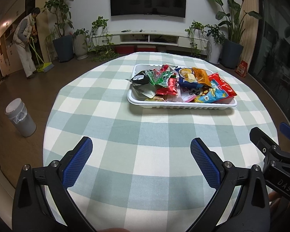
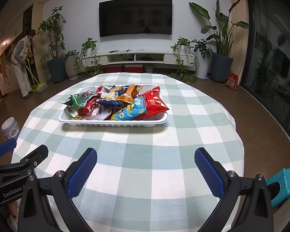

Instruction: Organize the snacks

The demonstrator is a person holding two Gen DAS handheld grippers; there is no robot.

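A white tray [image 1: 183, 105] [image 2: 114, 122] stands on the checked tablecloth, piled with several snack packets: a red bag [image 1: 223, 84] [image 2: 154, 100], a light blue bag [image 1: 212, 94] [image 2: 133, 109], an orange packet [image 1: 201, 75] [image 2: 128, 93] and green packets [image 1: 162, 78] [image 2: 81, 98]. My left gripper [image 1: 141, 148] hovers open over the near part of the table, well short of the tray, with nothing between its blue pads. My right gripper [image 2: 146, 159] is likewise open and holds nothing. Each gripper shows at the edge of the other's view: right gripper [image 1: 270, 135], left gripper [image 2: 23, 150].
The round table [image 1: 110, 119] [image 2: 193, 119] has a green and white cloth. A grey bin [image 1: 20, 119] [image 2: 9, 127] stands on the floor at left, a teal stool [image 2: 282, 187] at right. A person [image 1: 26, 42] [image 2: 21, 63] sweeps far left. Plants and a TV line the far wall.
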